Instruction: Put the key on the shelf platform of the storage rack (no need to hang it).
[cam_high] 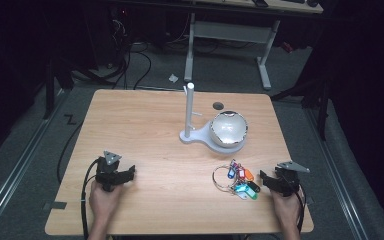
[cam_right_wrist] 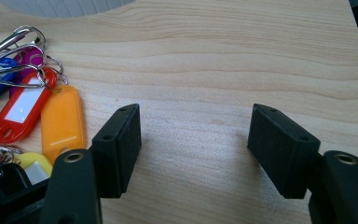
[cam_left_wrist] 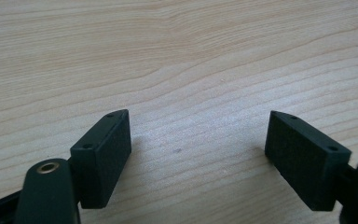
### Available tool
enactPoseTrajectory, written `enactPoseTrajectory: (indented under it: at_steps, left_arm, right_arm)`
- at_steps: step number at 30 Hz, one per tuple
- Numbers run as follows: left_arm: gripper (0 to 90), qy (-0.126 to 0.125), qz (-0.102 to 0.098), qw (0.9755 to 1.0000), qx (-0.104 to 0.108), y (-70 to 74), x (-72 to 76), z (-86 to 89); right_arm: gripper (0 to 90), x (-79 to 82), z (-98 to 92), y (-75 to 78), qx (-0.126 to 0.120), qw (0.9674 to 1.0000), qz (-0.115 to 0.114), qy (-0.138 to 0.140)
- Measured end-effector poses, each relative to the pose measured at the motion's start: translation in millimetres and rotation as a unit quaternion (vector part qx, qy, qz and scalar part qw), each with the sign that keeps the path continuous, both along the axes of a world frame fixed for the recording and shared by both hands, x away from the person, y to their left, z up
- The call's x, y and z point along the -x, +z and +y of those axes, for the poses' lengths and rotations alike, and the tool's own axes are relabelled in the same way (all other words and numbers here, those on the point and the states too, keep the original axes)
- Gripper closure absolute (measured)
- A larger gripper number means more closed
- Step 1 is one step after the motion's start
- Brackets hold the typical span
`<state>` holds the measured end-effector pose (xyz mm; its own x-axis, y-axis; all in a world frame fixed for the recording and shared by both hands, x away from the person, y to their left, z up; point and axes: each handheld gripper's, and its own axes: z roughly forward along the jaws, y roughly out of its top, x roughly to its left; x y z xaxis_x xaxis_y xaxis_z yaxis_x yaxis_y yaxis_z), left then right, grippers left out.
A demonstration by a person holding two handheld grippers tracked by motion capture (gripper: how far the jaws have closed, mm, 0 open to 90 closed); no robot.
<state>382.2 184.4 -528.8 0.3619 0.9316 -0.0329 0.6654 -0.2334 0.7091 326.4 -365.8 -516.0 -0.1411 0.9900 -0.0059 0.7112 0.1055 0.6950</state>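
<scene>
A bunch of coloured key tags on metal rings (cam_high: 236,180) lies on the wooden table (cam_high: 145,135) at the front right. In the right gripper view the orange tag (cam_right_wrist: 62,119) and the red tag (cam_right_wrist: 21,109) lie just left of my right gripper (cam_right_wrist: 193,133), which is open with bare wood between its jaws. That right gripper (cam_high: 271,181) rests on the table just right of the bunch. My left gripper (cam_high: 129,172) rests at the front left, open over bare wood (cam_left_wrist: 198,135). A white stand with an upright post (cam_high: 189,116) and a shiny bowl (cam_high: 228,128) sit mid-table.
A small dark hole (cam_high: 218,106) marks the table behind the bowl. Beyond the table are a white-legged desk (cam_high: 230,35) and floor cables (cam_high: 140,60). Bare wood lies between the two grippers.
</scene>
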Motion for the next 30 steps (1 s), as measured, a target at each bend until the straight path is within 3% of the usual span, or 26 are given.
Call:
enactPoseTrajectory:
  at_steps: [7, 12, 18, 26, 30]
  left_arm:
    - [23.0, 0.001, -0.001, 1.0, 0.0, -0.1, -0.1, -0.1]
    - [23.0, 0.001, -0.001, 1.0, 0.0, -0.1, -0.2, -0.1]
    - [23.0, 0.001, -0.001, 1.0, 0.0, -0.1, -0.2, -0.1]
    - [23.0, 0.001, -0.001, 1.0, 0.0, -0.1, -0.2, -0.1]
    - [23.0, 0.001, -0.001, 1.0, 0.0, -0.1, -0.2, -0.1]
  right_arm:
    - [35.8, -0.2, 0.0, 0.1, 0.002, 1.0, 0.0, 0.0]
    - [38.5, 0.2, 0.8, 1.1, -0.019, 0.9998, 0.0, -0.004]
    - [39.5, 0.7, 2.0, 2.6, -0.023, 0.9997, -0.004, 0.002]
    - [41.4, 2.9, 6.4, 12.0, -0.025, 0.9991, -0.025, 0.023]
    - [43.0, 4.6, 8.6, 14.9, -0.043, 0.9981, -0.035, 0.029]
